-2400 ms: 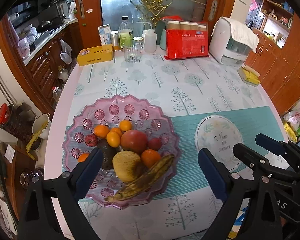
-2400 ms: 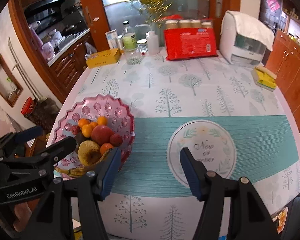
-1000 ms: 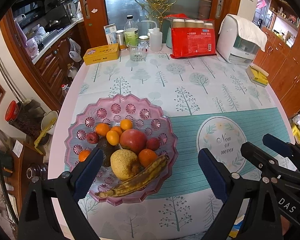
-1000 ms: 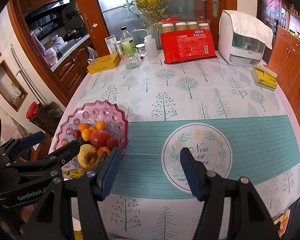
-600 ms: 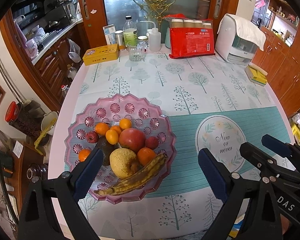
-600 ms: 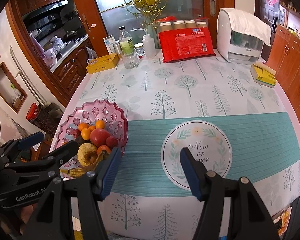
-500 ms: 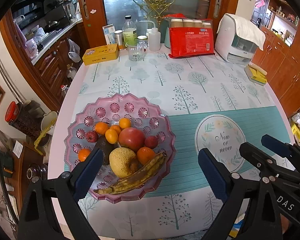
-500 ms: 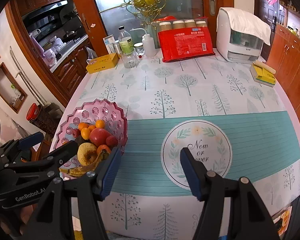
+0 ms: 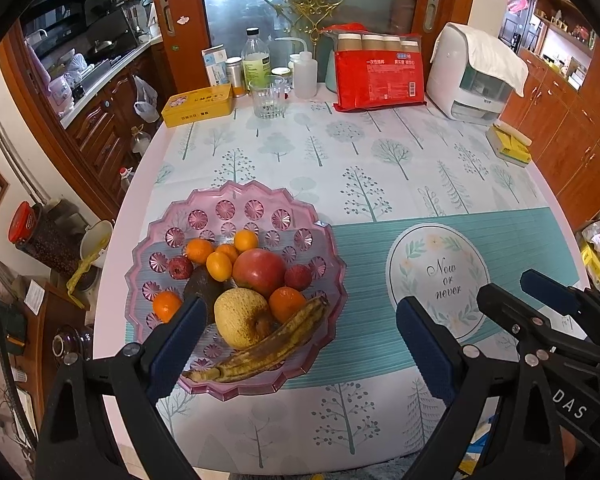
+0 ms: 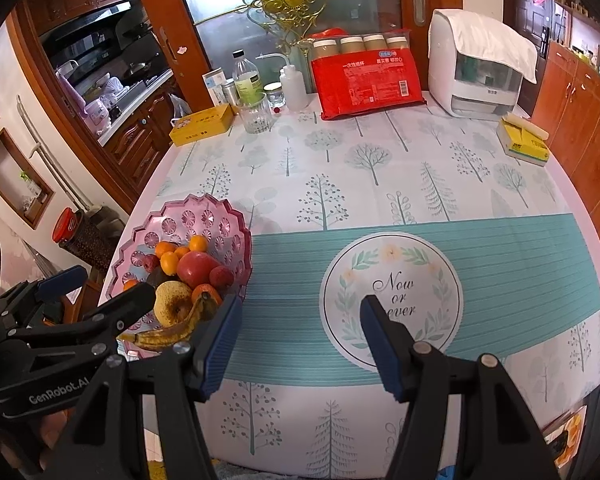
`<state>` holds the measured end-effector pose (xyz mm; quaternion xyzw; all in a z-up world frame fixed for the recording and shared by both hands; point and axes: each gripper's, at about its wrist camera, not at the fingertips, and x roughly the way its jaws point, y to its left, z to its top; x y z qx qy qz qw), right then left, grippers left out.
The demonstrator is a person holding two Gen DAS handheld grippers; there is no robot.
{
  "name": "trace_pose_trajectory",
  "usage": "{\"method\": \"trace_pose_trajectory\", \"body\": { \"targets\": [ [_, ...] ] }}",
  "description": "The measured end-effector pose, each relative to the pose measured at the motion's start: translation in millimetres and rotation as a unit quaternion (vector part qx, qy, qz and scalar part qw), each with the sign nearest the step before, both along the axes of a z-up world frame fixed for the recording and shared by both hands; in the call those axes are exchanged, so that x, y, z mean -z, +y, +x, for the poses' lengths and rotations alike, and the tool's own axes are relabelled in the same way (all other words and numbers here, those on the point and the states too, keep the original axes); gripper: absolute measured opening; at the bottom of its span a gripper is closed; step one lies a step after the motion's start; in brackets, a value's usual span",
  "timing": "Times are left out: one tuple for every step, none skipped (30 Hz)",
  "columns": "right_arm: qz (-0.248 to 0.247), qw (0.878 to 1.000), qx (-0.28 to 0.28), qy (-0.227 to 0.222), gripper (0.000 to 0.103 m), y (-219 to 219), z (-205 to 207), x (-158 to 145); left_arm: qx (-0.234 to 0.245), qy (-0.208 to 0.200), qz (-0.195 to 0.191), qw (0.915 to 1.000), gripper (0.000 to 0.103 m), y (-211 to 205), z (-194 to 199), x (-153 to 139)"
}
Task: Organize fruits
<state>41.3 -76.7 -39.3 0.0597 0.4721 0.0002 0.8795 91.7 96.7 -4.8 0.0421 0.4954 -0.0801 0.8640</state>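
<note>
One pink bowl (image 9: 204, 208) on the tabletop (image 9: 380, 152), one banana (image 9: 268, 350), one apple (image 9: 259, 272), one pear (image 9: 240, 318), six oranges, left fingers (image 9: 300, 342) wide, right fingers (image 10: 300, 340) wide, nothing held.

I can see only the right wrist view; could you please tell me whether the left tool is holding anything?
Observer: No. The left tool is open above the bowl, with nothing between its pads.
Operator: Thank you. How does the banana lie? It is partly hidden for me.
Observer: The banana lies whole along the bowl's near rim, in front of the yellow fruit.
Operator: And what sits behind the left tool's finger?
Observer: A dark avocado, with a small orange just left of it.
</note>
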Motion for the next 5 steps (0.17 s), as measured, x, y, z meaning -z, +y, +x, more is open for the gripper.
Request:
{"method": "trace_pose_trajectory", "body": {
  "targets": [
    [0.000, 1.000, 0.000, 0.000, 0.062, -0.3, 0.1, 0.0, 0.000, 0.001, 0.000, 1.0000, 0.095, 0.1, -0.3, 0.2],
    [0.000, 1.000, 0.000, 0.000, 0.062, 1.9, -2.5, 1.1, 0.000, 0.001, 0.001, 1.0000, 0.095, -0.5, -0.2, 0.3],
    [0.000, 1.000, 0.000, 0.000, 0.062, -0.5, -0.1, 0.2, 0.000, 0.003, 0.001, 1.0000, 0.095, -0.4, -1.2, 0.7],
    [0.000, 1.000, 0.000, 0.000, 0.062, -0.8, 0.2, 0.1, 0.000, 0.004, 0.001, 1.0000, 0.095, -0.2, -2.0, 1.1],
    [0.000, 1.000, 0.000, 0.001, 0.062, -0.4, -0.3, 0.3, -0.001, 0.004, 0.002, 1.0000, 0.095, 0.0, -2.8, 1.4]
  ]
}}
